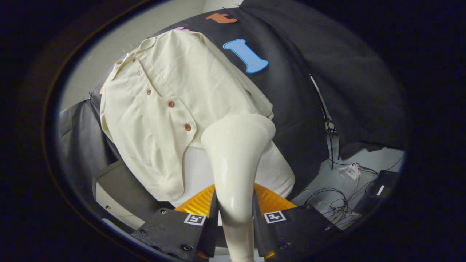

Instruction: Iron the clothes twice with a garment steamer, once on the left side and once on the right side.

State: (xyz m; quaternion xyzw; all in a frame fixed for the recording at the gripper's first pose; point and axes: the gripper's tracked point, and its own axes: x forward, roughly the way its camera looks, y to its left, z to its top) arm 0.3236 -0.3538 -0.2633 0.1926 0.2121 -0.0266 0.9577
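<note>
My tongs (235, 218) are clamped on the garment steamer (235, 163), its head just short of the cream shirt (160, 109) hanging on the booth wall. I'd press the head flat and stroke evenly down one side.

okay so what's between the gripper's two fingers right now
In the gripper view, the garment steamer's pale handle sits between the gripper's fingers, both pressing on it. Its wide head rises beyond them, in front of the cream buttoned shirt.
</note>
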